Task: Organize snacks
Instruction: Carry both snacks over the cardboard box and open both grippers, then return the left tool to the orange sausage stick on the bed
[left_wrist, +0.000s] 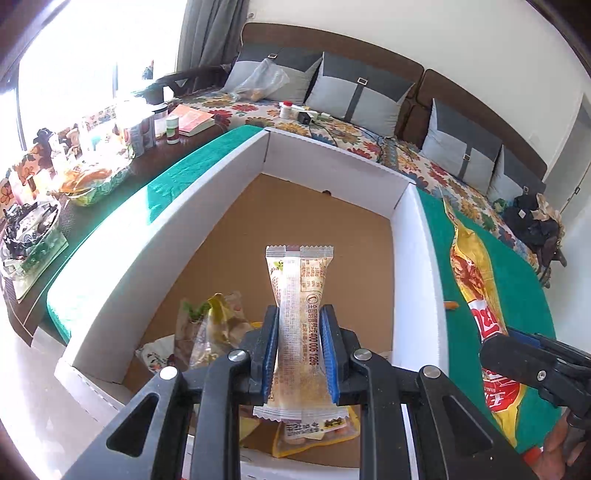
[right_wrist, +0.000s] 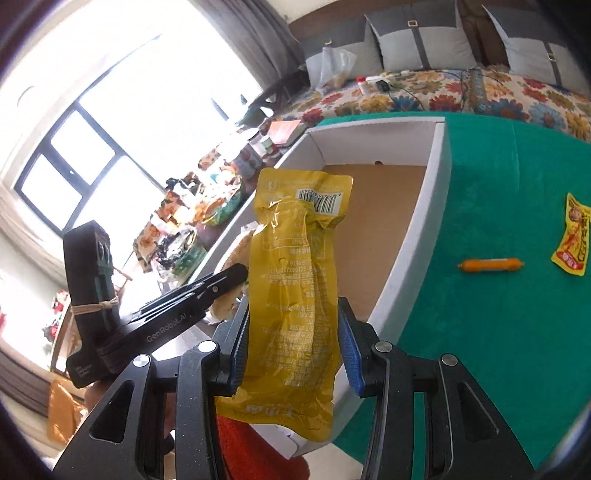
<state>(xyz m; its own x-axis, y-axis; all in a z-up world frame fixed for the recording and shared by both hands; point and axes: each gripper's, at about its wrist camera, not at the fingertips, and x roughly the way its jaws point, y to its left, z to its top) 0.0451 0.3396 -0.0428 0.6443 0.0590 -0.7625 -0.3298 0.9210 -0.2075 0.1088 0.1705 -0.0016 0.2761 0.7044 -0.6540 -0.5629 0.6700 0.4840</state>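
holding the slim pale snack packet (left_wrist: 299, 314) in my left gripper (left_wrist: 302, 354) and the yellow foil pouch (right_wrist: 295, 295) in my right gripper (right_wrist: 293, 347), both clamped above the white-walled cardboard box (left_wrist: 332, 177), i should lower each before releasing.

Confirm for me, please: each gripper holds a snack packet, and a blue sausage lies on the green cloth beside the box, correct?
Not quite: the sausage is orange, not blue, as the right wrist view shows. The rest holds: the left gripper holds a pale snack packet, the right gripper a yellow packet, and the sausage lies on the green cloth beside the box.
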